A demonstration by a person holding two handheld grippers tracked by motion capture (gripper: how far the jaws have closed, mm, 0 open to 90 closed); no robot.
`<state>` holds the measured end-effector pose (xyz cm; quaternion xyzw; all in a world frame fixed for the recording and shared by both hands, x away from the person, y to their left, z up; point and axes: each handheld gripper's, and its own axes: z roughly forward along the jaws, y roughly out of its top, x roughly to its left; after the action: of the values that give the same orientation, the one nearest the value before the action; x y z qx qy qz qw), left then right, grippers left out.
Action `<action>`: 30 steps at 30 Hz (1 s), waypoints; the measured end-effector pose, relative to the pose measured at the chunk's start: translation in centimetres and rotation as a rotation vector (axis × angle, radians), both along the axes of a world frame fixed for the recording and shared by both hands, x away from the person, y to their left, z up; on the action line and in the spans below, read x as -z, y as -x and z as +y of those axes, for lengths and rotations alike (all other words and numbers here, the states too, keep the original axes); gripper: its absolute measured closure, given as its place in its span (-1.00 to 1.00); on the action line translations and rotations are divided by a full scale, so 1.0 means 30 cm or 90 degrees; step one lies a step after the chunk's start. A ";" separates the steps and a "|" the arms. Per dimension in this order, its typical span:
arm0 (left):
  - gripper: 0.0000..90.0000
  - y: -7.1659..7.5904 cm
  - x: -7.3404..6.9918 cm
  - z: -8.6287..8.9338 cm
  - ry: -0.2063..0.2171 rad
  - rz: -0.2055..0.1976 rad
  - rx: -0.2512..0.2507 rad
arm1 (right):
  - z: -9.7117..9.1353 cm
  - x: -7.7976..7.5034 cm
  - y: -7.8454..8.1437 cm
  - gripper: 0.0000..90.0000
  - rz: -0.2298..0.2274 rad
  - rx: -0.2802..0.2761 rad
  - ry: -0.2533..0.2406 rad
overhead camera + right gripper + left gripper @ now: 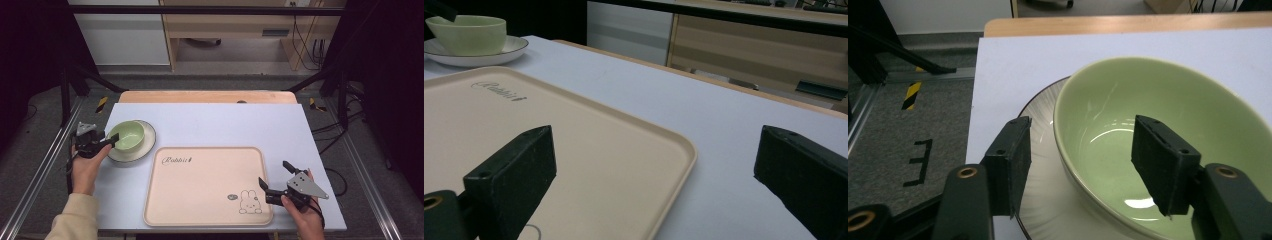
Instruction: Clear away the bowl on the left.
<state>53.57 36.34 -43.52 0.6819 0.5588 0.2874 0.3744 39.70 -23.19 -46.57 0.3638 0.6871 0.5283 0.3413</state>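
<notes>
Left gripper (107, 142): fingers spread, straddling near rim of bowl (1168, 145), unclosed | bowl sits on plate (149, 142), worktop left of tray (200, 220) | right gripper (274, 178): fingers spread, idle at tray's right edge | advice: seat deeper, clamp rim squarely, lift level.

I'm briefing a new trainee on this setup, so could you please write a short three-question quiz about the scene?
1. True or false: the green bowl stands on the tray.
2. How do the jaws of the left gripper stand relative to the bowl's rim? A) both outside it B) one outside, one inside C) both inside it
3. Fill in: the jaws of the right gripper are open on either side of the tray's ______ edge.

Key:
1. False: it sits on a plate on the table, to the left of the tray.
2. B; the jaws are open.
3. Right, near the rabbit picture.
</notes>
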 end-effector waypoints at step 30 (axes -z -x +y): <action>0.66 -0.111 0.014 0.001 0.025 0.159 -0.020 | -0.004 0.010 -0.009 -0.93 0.016 -0.017 -0.024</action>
<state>56.90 36.35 -43.96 0.6962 0.6171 0.1949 0.3105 39.97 -23.32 -46.88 0.3677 0.6862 0.5407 0.3186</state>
